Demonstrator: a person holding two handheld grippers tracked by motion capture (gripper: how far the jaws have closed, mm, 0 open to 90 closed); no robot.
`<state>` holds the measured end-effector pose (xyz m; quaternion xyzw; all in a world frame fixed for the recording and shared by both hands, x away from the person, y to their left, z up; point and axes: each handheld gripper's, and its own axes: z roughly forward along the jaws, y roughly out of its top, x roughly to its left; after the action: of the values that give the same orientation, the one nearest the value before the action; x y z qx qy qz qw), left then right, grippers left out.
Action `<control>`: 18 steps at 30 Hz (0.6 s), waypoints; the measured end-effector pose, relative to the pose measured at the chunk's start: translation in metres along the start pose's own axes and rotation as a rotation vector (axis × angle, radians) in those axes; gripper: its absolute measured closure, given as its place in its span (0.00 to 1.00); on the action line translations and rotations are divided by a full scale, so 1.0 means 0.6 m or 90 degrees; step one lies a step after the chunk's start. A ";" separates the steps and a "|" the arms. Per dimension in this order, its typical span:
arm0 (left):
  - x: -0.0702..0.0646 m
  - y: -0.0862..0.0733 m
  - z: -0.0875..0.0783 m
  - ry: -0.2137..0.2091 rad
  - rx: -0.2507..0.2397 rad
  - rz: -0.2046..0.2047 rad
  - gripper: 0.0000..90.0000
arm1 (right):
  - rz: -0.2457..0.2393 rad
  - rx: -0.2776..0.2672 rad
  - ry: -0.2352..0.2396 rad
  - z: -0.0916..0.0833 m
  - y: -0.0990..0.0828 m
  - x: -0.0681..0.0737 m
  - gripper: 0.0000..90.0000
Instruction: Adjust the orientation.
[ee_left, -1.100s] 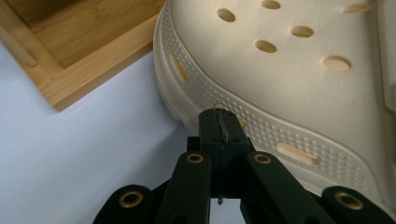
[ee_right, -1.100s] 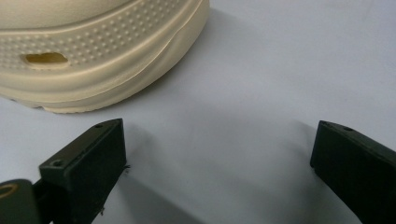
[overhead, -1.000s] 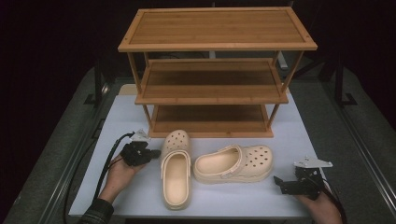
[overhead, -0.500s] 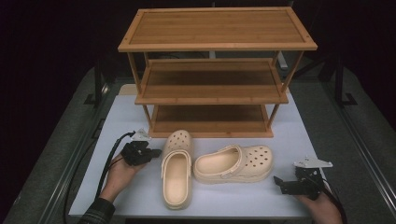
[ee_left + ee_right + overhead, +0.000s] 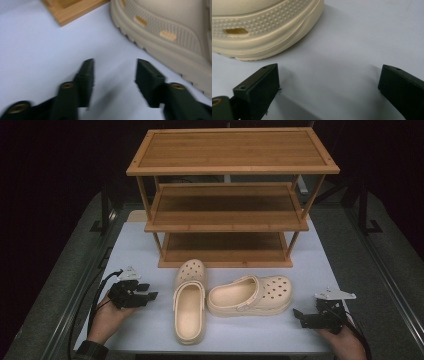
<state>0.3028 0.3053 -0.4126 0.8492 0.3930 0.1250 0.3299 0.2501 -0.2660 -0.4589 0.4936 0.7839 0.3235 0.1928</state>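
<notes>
While both lie on the pale blue-white tabletop (image 5: 150, 330) in front of the three-tier bamboo shoe rack (image 5: 230, 195), the two cream foam clogs with perforated toes point different ways: the left clog (image 5: 190, 307) lies lengthwise with its toe toward the rack and its open heel toward the person, and the right clog (image 5: 250, 295) lies crosswise with its toe to the right and its strap folded over the opening, its heel touching or just beside the first. Ribbed, dotted tread and oval side vents show on their soles in the two gripper views. Held low by the person's left hand, the left gripper (image 5: 150, 291) sits just left of the left clog and points at its side; its jaws have just been opening and stand partly apart with only bare table between them. At the table's right edge the right gripper (image 5: 298, 315), in the right hand, points left toward the toe of the right clog (image 5: 262, 27), jaws spread wide and empty, near but clear of it. A corner of the rack's foot (image 5: 72, 10) lies ahead of the left gripper (image 5: 113, 72). Dark floor surrounds the table.
</notes>
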 end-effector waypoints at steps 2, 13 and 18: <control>0.000 -0.012 -0.007 0.013 -0.002 -0.002 0.43 | 0.000 0.000 0.000 0.000 0.000 0.000 0.03; -0.008 -0.071 -0.031 0.064 0.002 0.003 0.12 | -0.001 0.000 0.000 0.000 0.000 0.000 0.03; -0.010 -0.092 -0.031 0.084 0.023 0.004 0.00 | -0.001 0.003 0.000 0.000 0.001 0.000 0.03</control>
<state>0.2580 0.3355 -0.4348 0.8462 0.4133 0.1747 0.2875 0.2503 -0.2658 -0.4584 0.4935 0.7852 0.3211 0.1920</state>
